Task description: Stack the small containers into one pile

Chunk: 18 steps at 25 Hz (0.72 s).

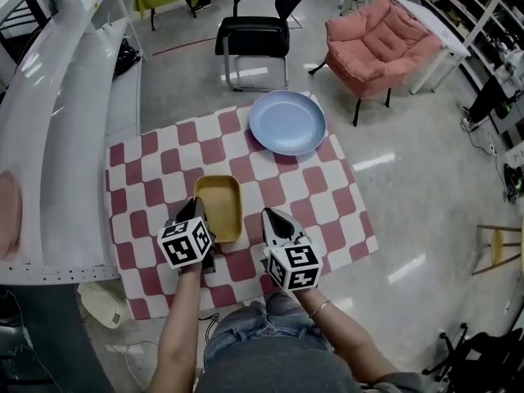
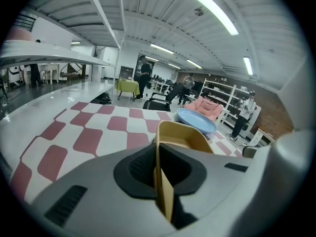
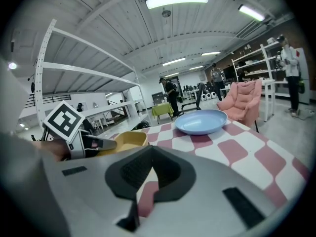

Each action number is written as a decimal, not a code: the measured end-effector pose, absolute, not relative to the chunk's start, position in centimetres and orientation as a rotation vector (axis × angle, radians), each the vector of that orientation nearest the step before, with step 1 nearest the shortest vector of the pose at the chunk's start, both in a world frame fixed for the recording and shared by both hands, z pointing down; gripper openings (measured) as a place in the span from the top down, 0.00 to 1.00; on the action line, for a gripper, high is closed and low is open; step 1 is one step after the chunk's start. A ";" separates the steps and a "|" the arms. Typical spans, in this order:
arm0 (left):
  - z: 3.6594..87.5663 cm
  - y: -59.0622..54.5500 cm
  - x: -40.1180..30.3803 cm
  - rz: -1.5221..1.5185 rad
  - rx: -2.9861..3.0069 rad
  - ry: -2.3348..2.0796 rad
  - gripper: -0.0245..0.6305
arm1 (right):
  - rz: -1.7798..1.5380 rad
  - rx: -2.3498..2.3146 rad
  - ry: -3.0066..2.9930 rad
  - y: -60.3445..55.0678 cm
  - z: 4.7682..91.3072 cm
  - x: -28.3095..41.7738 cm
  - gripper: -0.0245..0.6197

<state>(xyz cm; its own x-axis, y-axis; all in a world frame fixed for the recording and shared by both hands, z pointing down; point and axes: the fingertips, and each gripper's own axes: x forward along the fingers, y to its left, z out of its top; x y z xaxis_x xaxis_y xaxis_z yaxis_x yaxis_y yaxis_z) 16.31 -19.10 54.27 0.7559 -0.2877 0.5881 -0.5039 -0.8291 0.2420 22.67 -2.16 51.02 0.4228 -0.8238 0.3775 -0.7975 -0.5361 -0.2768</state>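
A yellow rectangular container [image 1: 219,207] lies on the red-and-white checkered cloth [image 1: 164,170]. My left gripper [image 1: 196,207] is shut on the container's near left rim; in the left gripper view the thin yellow wall [image 2: 163,191] stands clamped between the dark pads, with the container [image 2: 182,132] stretching ahead. My right gripper [image 1: 277,218] rests just right of the container, apart from it, its jaws together on nothing. The right gripper view shows its jaws [image 3: 148,154], and the container [image 3: 123,139] with the left gripper [image 3: 94,143] on it at the left.
A light blue plate [image 1: 286,122] sits at the cloth's far right corner. Beyond it stand a black chair [image 1: 258,31] and a pink armchair [image 1: 377,43]. A white shelf structure [image 1: 57,137] runs along the left. People stand far off.
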 end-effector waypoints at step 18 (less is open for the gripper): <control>55.1 -19.3 16.1 0.784 2.611 -0.579 0.89 | -0.745 -2.588 1.555 -4.5 50.9 22.0 0.95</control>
